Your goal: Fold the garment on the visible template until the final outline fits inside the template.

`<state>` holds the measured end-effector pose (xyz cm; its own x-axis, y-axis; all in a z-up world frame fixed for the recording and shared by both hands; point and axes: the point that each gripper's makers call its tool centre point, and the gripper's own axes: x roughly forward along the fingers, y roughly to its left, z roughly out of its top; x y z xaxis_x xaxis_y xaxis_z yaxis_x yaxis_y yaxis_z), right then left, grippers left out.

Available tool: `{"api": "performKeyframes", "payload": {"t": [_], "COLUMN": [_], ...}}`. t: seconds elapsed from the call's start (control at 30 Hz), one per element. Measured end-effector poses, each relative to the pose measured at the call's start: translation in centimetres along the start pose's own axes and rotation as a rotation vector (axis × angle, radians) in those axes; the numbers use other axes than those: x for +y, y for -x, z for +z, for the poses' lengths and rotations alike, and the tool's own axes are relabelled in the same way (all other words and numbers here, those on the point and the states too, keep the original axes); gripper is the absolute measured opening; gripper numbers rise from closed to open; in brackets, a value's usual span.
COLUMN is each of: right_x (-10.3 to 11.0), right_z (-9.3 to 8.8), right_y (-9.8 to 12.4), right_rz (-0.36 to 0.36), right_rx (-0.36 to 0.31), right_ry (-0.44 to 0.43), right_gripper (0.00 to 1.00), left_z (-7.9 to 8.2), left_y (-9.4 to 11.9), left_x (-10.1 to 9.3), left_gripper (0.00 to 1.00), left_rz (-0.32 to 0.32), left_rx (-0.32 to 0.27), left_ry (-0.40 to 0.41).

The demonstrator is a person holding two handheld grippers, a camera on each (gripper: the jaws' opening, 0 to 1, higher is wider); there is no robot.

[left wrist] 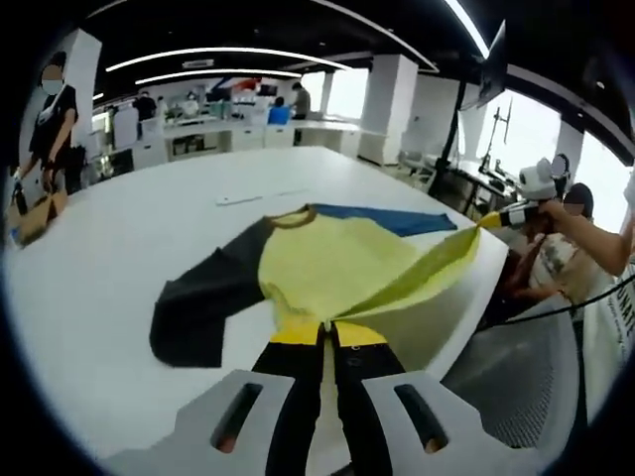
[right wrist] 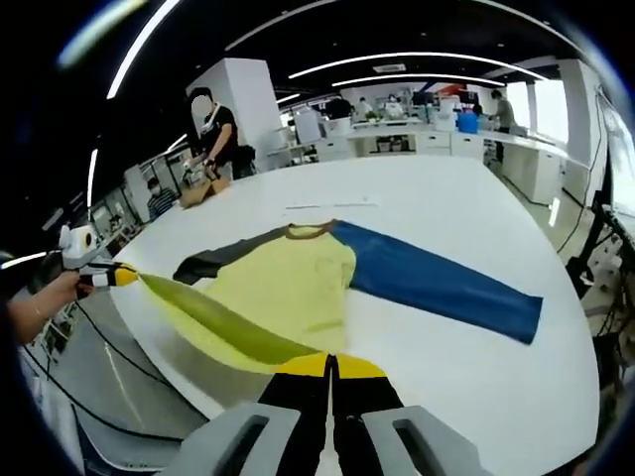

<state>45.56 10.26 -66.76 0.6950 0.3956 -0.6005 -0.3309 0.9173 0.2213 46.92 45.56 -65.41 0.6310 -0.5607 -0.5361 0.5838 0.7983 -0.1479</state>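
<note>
Garment [left wrist: 332, 263] hem pinched by both tools; blue sleeve [right wrist: 442, 283] spread flat

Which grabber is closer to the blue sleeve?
Right. The right gripper holds the hem beside the blue sleeve; the left gripper holds it by the dark sleeve.

My left gripper view looks along its own jaws from the near table [left wrist: 119, 258] edge, low and close over the shirt's [left wrist: 337, 263] hem, facing across the white top toward the far desks [left wrist: 248, 129]. My right gripper view sits just as low and near at another point on the same hem, facing the same way across the table [right wrist: 446, 198]. Both share the shirt [right wrist: 288, 288], the table top and the desks [right wrist: 417, 139], and each catches the other gripper [left wrist: 511, 213] [right wrist: 99, 273] at its side.
</note>
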Motion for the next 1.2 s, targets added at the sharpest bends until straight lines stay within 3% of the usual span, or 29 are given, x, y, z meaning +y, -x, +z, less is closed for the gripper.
{"api": "performKeyframes", "payload": {"t": [0.53, 0.8, 1.2], "right_x": [0.0, -0.4, -0.4], "right_z": [-7.1, -9.9, -11.9], "right_y": [-1.1, -1.9, -2.1], "right_rz": [-0.028, -0.049, -0.057], "right_rx": [0.14, 0.202, 0.247], "right_ry": [0.002, 0.033, 0.054], "right_gripper": [0.0, 0.0, 0.0], "left_z": [-7.9, -10.6, -12.9], "left_y": [-0.6, -1.0, -0.9], "left_x": [-1.1, -0.6, -1.0], "left_gripper": [0.01, 0.01, 0.01], "left_rz": [-0.018, -0.017, -0.006], "left_rx": [0.214, 0.294, 0.376], "left_ry": [-0.017, -0.035, -0.054]}}
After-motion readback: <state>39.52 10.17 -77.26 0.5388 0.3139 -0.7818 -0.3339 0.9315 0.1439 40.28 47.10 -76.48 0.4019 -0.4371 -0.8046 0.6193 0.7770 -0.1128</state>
